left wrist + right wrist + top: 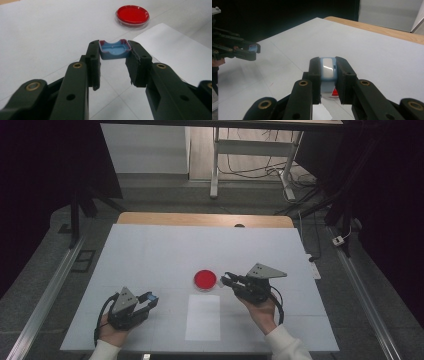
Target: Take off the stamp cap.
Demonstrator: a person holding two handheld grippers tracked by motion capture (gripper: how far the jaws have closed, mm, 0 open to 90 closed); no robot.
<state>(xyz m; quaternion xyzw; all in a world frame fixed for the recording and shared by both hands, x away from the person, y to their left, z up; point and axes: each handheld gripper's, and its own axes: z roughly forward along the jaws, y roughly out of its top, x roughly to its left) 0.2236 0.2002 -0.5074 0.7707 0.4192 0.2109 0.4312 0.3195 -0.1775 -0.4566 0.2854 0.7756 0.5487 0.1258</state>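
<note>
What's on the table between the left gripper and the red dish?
Nothing: in the left gripper view, bare white table runs from the left gripper, holding a blue piece, to the red dish.

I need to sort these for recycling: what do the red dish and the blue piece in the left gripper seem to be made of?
Red dish: seemingly clear plastic or glass, glossy see-through rim around a red fill. Blue piece: likely moulded plastic, matte, with thin walls and rounded corners.
</note>
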